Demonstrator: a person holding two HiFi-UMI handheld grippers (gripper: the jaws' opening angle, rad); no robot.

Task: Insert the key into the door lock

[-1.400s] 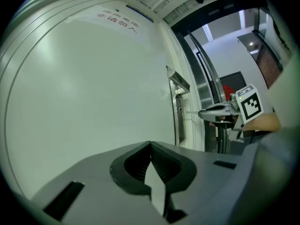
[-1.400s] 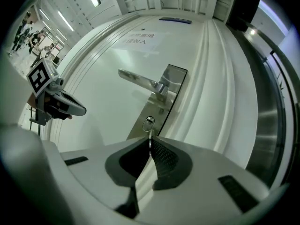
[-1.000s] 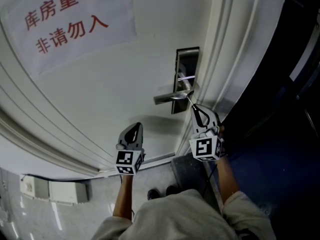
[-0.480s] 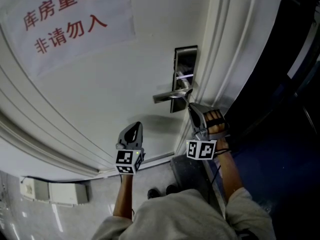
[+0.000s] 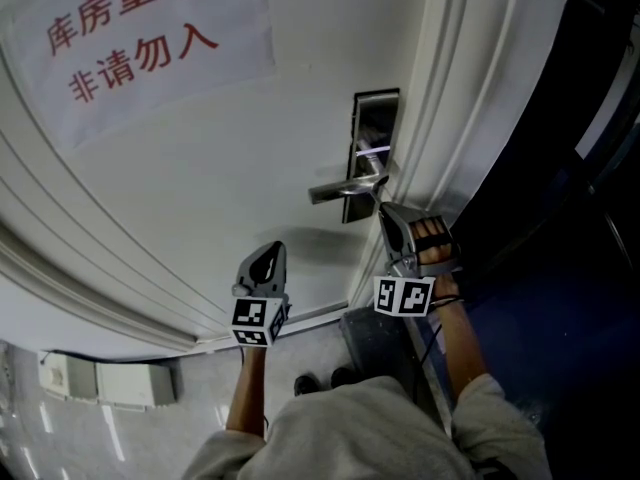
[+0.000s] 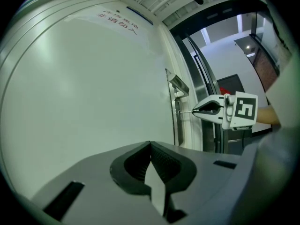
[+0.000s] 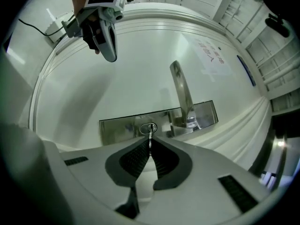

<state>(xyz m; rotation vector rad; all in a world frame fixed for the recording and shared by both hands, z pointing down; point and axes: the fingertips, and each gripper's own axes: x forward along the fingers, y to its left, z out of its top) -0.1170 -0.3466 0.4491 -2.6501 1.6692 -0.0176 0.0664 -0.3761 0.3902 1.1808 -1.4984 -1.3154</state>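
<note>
Right gripper [image 5: 384,208] has rolled since a second ago, with hardly any shift in place. It is clenched on the key [image 7: 150,136], tip in the keyhole [image 7: 148,127] at frame centre. Likely seated and being turned. The key's long axis runs along the jaws, pointing straight into the door [image 5: 200,168]. Left gripper [image 5: 270,258] is closed and empty, lower centre.
</note>
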